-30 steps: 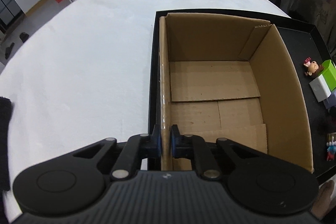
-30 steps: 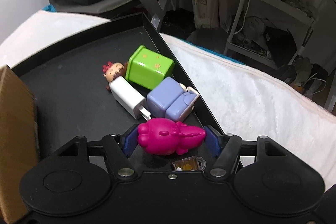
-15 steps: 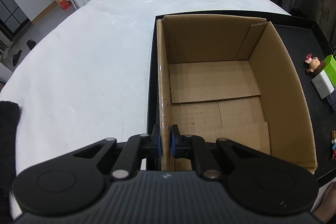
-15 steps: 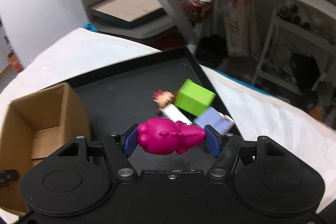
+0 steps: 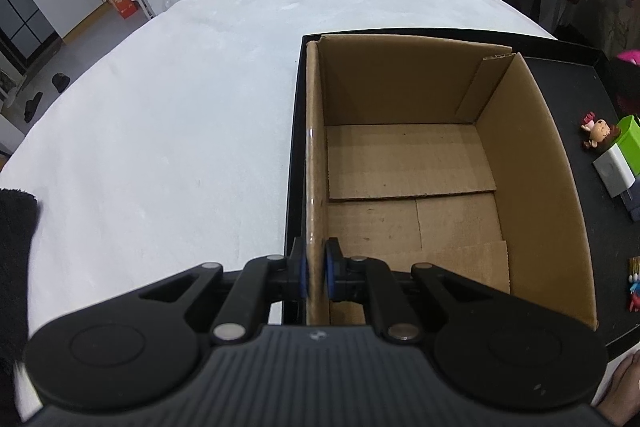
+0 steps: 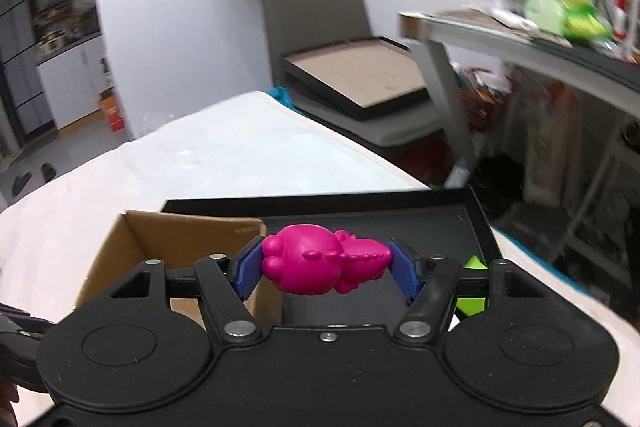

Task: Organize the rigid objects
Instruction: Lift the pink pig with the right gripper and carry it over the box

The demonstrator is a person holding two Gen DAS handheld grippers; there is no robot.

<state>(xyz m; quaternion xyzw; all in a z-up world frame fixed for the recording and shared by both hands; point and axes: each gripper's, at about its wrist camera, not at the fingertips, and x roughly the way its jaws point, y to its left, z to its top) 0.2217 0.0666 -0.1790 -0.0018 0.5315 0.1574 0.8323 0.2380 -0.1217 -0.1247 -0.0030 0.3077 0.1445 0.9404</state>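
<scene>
Right tongs (image 6: 326, 269) clamped on magenta toy (image 6: 320, 265) at frame centre, cardboard box (image 6: 132, 247) lower left, black tray (image 6: 400, 211) behind, green block (image 6: 472, 301) lower right

Left hand-held gripper (image 5: 316, 273) pinched nearly closed, right hand-held gripper (image 6: 326, 269) clamped, raised, level.

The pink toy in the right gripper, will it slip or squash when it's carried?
The pink toy looks like hard molded plastic, so probably stiff, not squashy. Its rounded, glossy body could pivot between the right gripper pads. It seems small and likely light.
</scene>
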